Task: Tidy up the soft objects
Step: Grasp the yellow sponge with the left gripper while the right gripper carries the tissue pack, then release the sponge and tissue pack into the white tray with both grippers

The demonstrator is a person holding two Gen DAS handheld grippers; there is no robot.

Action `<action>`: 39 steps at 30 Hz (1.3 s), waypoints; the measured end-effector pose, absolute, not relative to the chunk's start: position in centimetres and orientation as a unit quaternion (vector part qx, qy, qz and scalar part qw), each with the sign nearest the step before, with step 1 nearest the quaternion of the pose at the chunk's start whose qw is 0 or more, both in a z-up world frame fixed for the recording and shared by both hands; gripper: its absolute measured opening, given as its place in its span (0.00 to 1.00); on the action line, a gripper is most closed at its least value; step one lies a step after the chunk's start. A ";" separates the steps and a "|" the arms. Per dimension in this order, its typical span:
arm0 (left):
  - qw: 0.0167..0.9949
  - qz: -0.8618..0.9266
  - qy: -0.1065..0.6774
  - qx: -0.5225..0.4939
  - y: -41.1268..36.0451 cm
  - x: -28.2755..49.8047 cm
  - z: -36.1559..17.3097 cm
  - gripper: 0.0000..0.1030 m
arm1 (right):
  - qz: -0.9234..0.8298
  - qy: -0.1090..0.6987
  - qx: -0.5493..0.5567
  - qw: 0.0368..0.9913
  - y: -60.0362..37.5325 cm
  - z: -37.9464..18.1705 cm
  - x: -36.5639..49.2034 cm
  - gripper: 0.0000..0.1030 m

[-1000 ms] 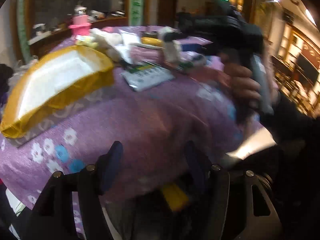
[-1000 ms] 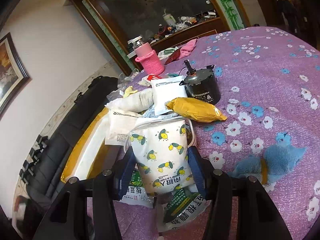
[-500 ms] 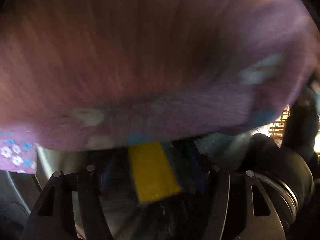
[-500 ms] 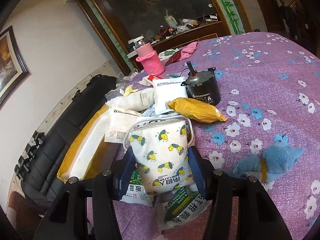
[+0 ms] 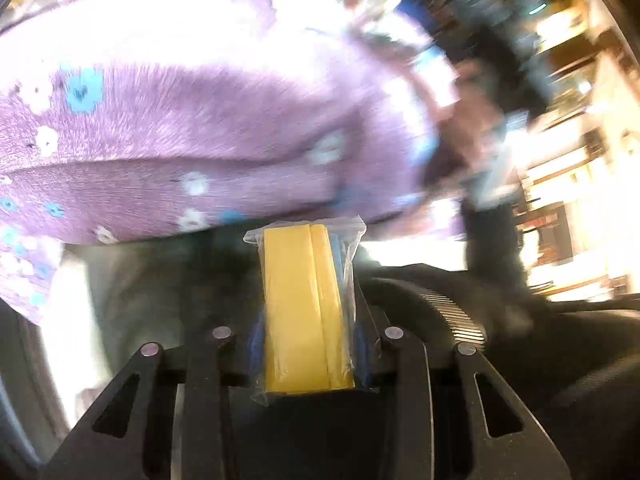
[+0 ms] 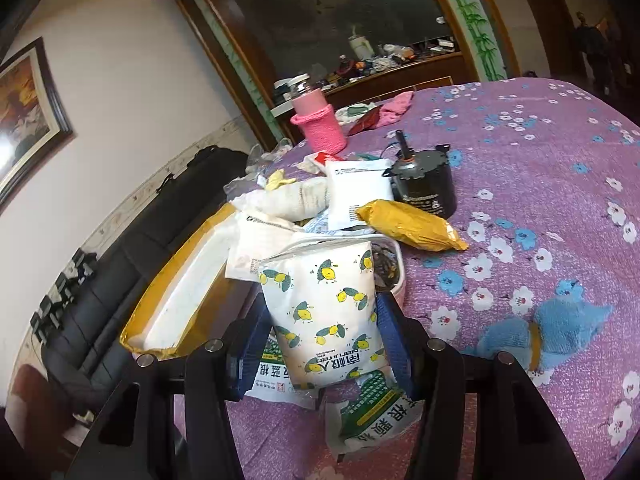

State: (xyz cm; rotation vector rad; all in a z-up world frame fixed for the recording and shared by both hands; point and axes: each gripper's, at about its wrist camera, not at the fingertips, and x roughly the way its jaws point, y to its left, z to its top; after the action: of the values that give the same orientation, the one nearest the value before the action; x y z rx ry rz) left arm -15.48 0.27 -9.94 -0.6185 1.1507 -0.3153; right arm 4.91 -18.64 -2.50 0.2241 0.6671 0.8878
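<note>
My left gripper (image 5: 306, 336) is shut on a yellow folded cloth in a clear plastic bag (image 5: 306, 312), held below the edge of the purple flowered tablecloth (image 5: 200, 120); that view is blurred. My right gripper (image 6: 320, 332) is shut on a white pack printed with lemons (image 6: 324, 312), held above the table. A yellow-rimmed white tray (image 6: 180, 292) lies to its left. A blue plush toy (image 6: 552, 328) lies on the cloth at the right.
Behind the lemon pack lie white packets (image 6: 356, 196), a rolled white cloth (image 6: 288, 200), a yellow pouch (image 6: 408, 224), a black motor (image 6: 424, 184) and a pink-sleeved bottle (image 6: 316, 120). Green-printed packets (image 6: 376, 412) lie under the right gripper. A black sofa (image 6: 120, 256) stands left.
My left gripper has closed on the yellow bagged cloth near the table edge and swung upward. My right gripper has kept its hold on the lemon pack, nearly still.
</note>
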 end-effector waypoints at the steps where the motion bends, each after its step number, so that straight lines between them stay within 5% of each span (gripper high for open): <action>1: 0.785 -0.160 0.525 -0.287 0.2 -15.7 -9.0 0.32 | 0.422 0.316 0.103 0.843 -18.5 -2.4 4.9 0.52; 7: 0.870 -0.131 0.408 -0.244 2.1 -14.1 -0.7 0.32 | 0.429 0.321 0.115 0.836 -18.1 -1.0 4.5 0.52; 11: 0.925 0.048 0.326 -0.189 5.9 -11.8 0.2 0.32 | 0.484 0.311 0.107 0.811 -16.1 2.2 2.7 0.52; 24: 0.889 0.188 0.372 -0.190 13.1 -5.3 -3.6 0.33 | 0.505 0.398 0.012 0.766 -1.2 2.4 1.7 0.52; 30: 0.881 0.205 0.374 -0.203 14.4 -5.4 -3.2 0.44 | 0.501 0.380 -0.007 0.778 0.6 1.4 0.4 0.62; 32: 0.892 0.204 0.346 -0.208 14.5 -6.5 -2.3 0.46 | 0.508 0.365 0.003 0.780 0.0 1.6 0.1 0.77; 35: 0.908 0.199 0.298 -0.218 13.8 -8.5 -0.8 0.63 | 0.532 0.344 0.025 0.774 -1.7 1.8 -0.4 0.77; 39: 0.930 0.181 0.260 -0.188 10.0 -9.0 1.1 0.69 | 0.549 0.319 0.061 0.771 -6.1 1.8 -0.3 0.77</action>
State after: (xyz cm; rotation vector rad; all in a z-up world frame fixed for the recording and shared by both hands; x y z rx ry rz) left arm -8.97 10.02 1.15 -0.3853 0.5326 0.3710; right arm -0.27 -6.05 1.81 0.1314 0.6909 1.1901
